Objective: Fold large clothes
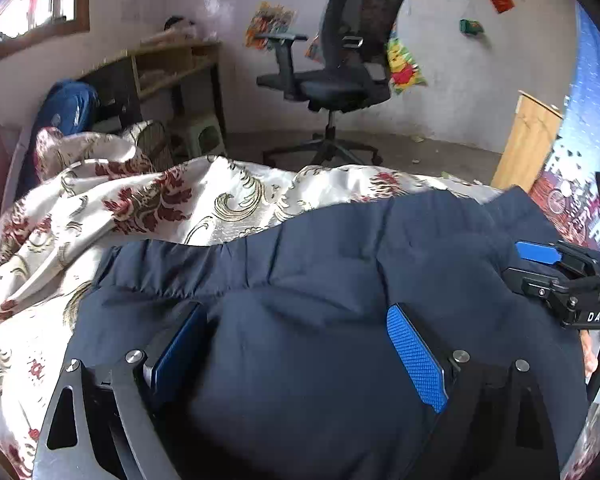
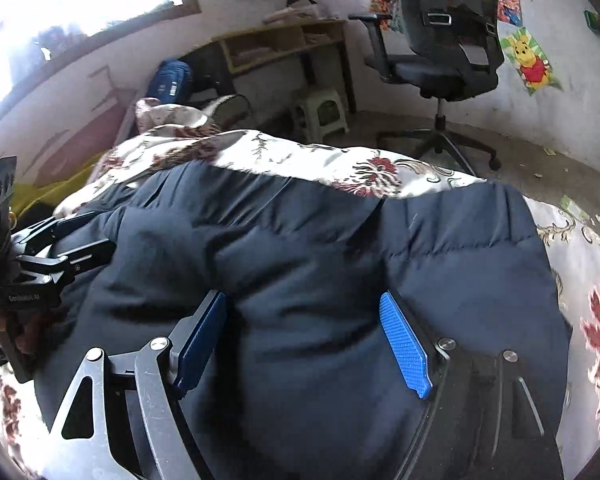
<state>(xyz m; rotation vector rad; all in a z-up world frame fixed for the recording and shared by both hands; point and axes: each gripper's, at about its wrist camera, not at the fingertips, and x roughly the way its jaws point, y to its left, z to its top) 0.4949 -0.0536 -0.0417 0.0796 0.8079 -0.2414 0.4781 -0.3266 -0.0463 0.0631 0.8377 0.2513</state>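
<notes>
A dark navy padded jacket [image 1: 320,280] lies folded on a bed with a cream and red floral cover [image 1: 140,208]. My left gripper [image 1: 296,344] is open, its blue pads spread over the jacket's near part, resting on or just above the fabric. My right gripper [image 2: 304,340] is also open over the jacket [image 2: 320,248], to the right of the left one. In the left wrist view the right gripper [image 1: 540,260] shows at the right edge. In the right wrist view the left gripper [image 2: 72,236] shows at the left edge.
A black office chair [image 1: 340,68] stands on the floor beyond the bed. A wooden desk [image 1: 172,64] with a plastic stool [image 1: 200,136] under it is against the far wall. A wooden cabinet [image 1: 528,144] stands at the right. The bed cover [image 2: 380,168] extends around the jacket.
</notes>
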